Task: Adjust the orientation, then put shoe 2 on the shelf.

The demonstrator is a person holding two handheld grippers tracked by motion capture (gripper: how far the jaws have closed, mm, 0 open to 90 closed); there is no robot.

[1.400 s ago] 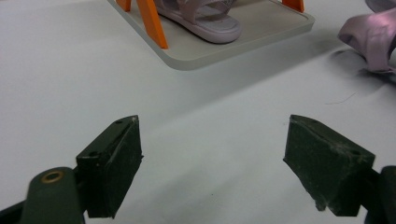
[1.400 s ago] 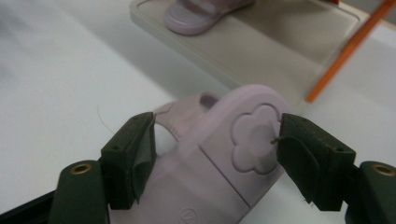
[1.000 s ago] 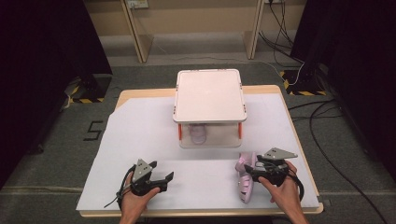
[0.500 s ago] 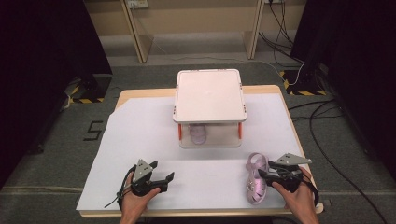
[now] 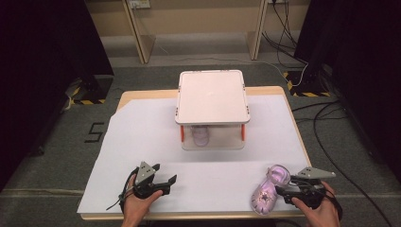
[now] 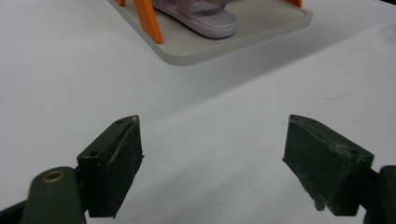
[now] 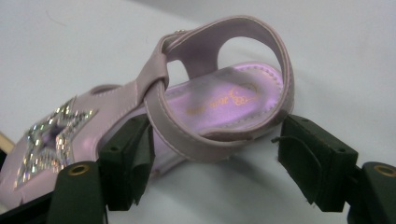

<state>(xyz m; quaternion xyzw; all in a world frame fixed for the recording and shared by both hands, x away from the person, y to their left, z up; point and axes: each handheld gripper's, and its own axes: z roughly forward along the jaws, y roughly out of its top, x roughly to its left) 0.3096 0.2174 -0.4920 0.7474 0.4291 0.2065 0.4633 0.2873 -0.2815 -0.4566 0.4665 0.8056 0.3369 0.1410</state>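
On the grey floor to the left of the table we read a dark painted figure "5" (image 5: 94, 133). Inside the lilac child's sandal with a glittering silver star on its toe (image 5: 267, 191) a small gold print sits on the insole, too fine for us to read.

The low white rack with orange legs and a flat white top (image 5: 211, 96) stands at the middle of the white sheet covering the wooden table (image 5: 142, 137). On its lower shelf, under the top, we see a second lilac sandal (image 5: 201, 135); the left gripper view shows its pale sole resting on the grey shelf beside an orange leg.

The starred sandal lies near the table's front right edge, heel toward the rack and toe toward the front edge. Its insole is shiny violet, its heel strap stands up in a loop, and the star is set with small stones.

Our right gripper (image 5: 283, 189) sits at the sandal's right side. Its jaws have just been opening; they stand apart on either side of the strap and heel, and whether the left one touches the side we cannot tell.

Our left gripper (image 5: 168, 182) rests at the front left of the sheet, jaws wide apart over bare white sheet.
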